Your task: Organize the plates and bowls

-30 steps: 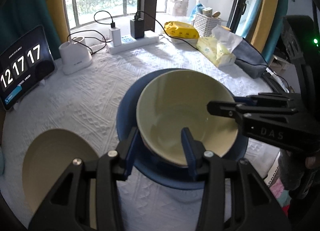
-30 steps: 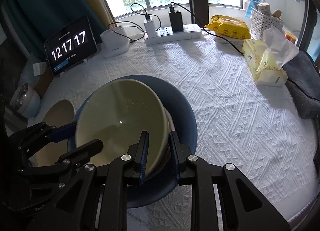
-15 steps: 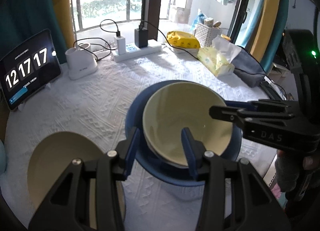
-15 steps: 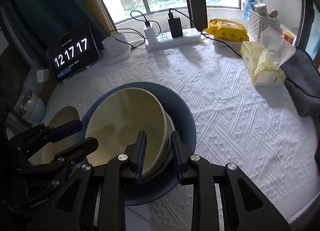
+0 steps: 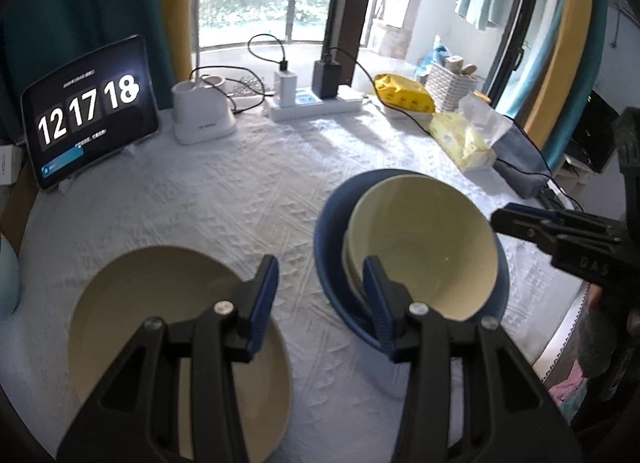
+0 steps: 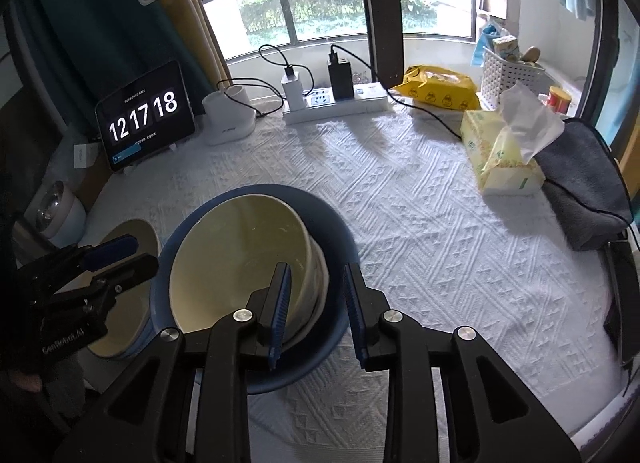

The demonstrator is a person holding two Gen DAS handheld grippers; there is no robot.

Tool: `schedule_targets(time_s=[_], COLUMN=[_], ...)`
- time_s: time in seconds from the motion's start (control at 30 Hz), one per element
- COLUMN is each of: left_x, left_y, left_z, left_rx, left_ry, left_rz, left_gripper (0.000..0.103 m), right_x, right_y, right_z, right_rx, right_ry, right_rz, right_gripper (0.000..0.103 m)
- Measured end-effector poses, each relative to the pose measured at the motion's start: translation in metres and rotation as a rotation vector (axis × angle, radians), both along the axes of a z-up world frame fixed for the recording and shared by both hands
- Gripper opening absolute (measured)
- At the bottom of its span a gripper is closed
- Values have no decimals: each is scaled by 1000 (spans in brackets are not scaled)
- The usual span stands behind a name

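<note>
A cream bowl (image 5: pixel 424 247) sits nested inside a wide blue bowl (image 5: pixel 328 259) on the white cloth, with another pale rim just under it. My right gripper (image 6: pixel 316 307) hovers over the near rim of the cream bowl (image 6: pixel 240 255). Its jaws stand apart and the pads do not touch the rim. My left gripper (image 5: pixel 320 303) is open and empty, just left of the blue bowl. A beige plate (image 5: pixel 160 319) lies under its left finger. In the right wrist view the left gripper (image 6: pixel 120 257) partly hides that plate (image 6: pixel 136 231).
A tablet clock (image 5: pixel 88 111), a white charger base (image 5: pixel 202 119) and a power strip (image 5: pixel 316 103) with cables line the back. A tissue pack (image 6: pixel 500 159), a grey cloth (image 6: pixel 588 183), a yellow pack (image 6: pixel 440 91) and a white basket (image 6: pixel 504 79) stand at the right.
My right jaws let go of the cream bowl's rim and widened. Both grippers drew back and rose. The left one swung left, so the plate now lies under it.
</note>
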State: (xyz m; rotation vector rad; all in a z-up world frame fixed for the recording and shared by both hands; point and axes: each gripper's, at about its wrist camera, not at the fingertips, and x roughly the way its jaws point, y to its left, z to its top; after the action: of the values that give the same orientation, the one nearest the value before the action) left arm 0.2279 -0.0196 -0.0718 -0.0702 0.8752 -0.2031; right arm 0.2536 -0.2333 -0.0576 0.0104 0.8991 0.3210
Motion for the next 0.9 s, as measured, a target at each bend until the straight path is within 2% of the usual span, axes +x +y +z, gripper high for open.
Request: schedule_targets(time_s=[0.4,0.6,0.8,0.9], left_x=[7,9,8,9], left_y=[-8,-9,-14,-23], left_z=[-10,-10,-10,-13], left_rx=[32,27,62,78], left_ry=[32,30,20,48], left_rz=[4,16,22,-17], left_gripper=[46,46,46,46], right_x=[7,12,13,17], right_y=[-36,-47,-47,-45], right_z=[-5,-14,-20,-27], right_rx=[48,89,149,178], right_ry=[11,42,54,69], right_rz=[-40,-12,36,58], right_gripper=[29,29,29,29])
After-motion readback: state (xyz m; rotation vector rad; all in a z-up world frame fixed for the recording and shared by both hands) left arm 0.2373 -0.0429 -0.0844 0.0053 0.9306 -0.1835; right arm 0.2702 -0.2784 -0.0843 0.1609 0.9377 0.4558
